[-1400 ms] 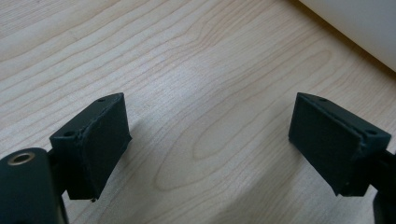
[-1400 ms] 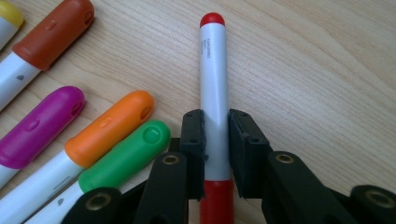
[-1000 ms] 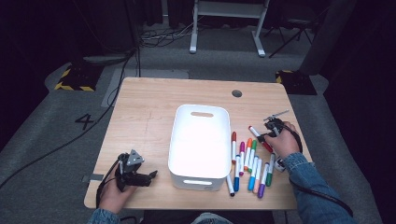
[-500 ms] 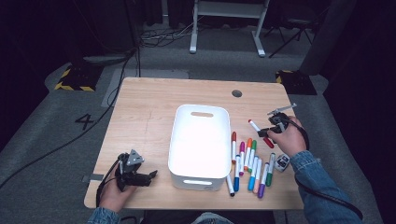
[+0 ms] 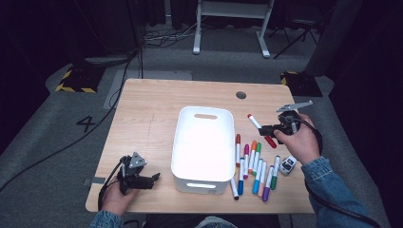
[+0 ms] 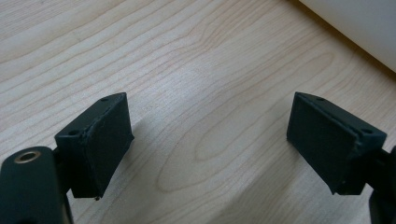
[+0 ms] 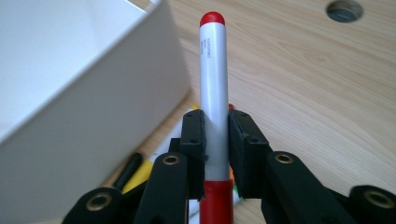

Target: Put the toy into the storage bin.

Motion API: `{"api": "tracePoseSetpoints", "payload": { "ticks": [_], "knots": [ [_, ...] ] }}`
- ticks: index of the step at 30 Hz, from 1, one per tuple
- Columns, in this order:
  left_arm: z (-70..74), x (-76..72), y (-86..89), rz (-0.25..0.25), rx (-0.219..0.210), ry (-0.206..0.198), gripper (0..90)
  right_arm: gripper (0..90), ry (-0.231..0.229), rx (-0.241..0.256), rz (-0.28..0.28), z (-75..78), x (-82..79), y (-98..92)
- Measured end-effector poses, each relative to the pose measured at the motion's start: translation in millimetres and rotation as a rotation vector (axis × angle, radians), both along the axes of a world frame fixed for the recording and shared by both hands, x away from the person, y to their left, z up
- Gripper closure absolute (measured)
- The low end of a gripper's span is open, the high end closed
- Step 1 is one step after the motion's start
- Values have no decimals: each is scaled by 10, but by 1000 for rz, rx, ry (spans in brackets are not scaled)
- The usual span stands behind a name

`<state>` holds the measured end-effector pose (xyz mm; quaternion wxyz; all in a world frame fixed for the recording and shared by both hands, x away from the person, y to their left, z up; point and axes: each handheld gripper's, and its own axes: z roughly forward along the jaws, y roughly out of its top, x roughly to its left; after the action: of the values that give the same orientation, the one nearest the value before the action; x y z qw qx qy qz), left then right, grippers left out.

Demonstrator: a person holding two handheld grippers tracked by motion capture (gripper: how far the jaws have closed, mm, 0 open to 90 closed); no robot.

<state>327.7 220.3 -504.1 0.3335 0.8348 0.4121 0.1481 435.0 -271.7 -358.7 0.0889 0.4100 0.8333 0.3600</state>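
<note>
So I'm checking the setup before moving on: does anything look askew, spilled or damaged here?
Nothing stands out. The white plastic bin sits upright, the coloured markers lie in a neat row beside it, and the right gripper holds the red-capped marker firmly.

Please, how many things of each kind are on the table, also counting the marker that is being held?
Loose markers lying on the table: 10, as far as the overlap shows
Red marker in the right gripper: 1
White bin: 1
Small white device: 1
Total: 13
</note>
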Motion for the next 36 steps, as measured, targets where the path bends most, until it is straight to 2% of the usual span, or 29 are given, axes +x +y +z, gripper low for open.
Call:
{"api": "tracePoseSetpoints", "payload": {
  "ticks": [2,4,9,12,20,27,36],
  "knots": [
    [-2,1,-4,4,1,-5,144,768,13,59,37,82,-34,35],
    [-2,1,-4,4,1,-4,143,768,14,87,62,143,-66,86],
    [-4,1,-5,4,0,-7,144,768,-3,74,134,268,-177,286],
    [-1,0,-4,4,1,-3,144,768,-6,88,170,325,-240,396],
    [-3,1,-4,4,1,-5,144,768,-11,97,269,400,-425,691],
    [-2,0,-5,5,0,-3,144,768,-15,99,347,421,-576,933],
    [0,-1,-3,4,4,-9,144,768,-7,111,411,391,-657,1185]
  ]
}}
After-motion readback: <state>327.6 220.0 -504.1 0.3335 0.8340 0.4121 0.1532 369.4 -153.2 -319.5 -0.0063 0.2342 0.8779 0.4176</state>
